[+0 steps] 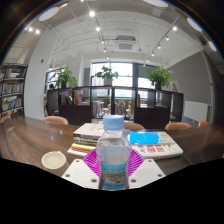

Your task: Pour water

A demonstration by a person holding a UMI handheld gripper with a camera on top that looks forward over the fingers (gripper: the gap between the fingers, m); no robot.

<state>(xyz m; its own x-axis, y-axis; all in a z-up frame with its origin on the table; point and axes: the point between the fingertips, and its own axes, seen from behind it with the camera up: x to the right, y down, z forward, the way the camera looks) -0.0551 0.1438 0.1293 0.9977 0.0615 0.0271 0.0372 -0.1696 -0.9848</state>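
Observation:
A clear plastic water bottle [113,155] with a pale blue cap and a blue label stands upright between my gripper's [113,166] fingers. Both pink pads [93,160] press against its sides, so the gripper is shut on it. The bottle's base is hidden below the fingers. A small pale cup [53,159] sits on the wooden table [25,140], to the left of the fingers.
Stacked books [88,137] lie just beyond the bottle, with more books and a blue item [146,139] to the right. Chairs [57,120] line the table's far edge. Potted plants [105,74] and windows stand far behind.

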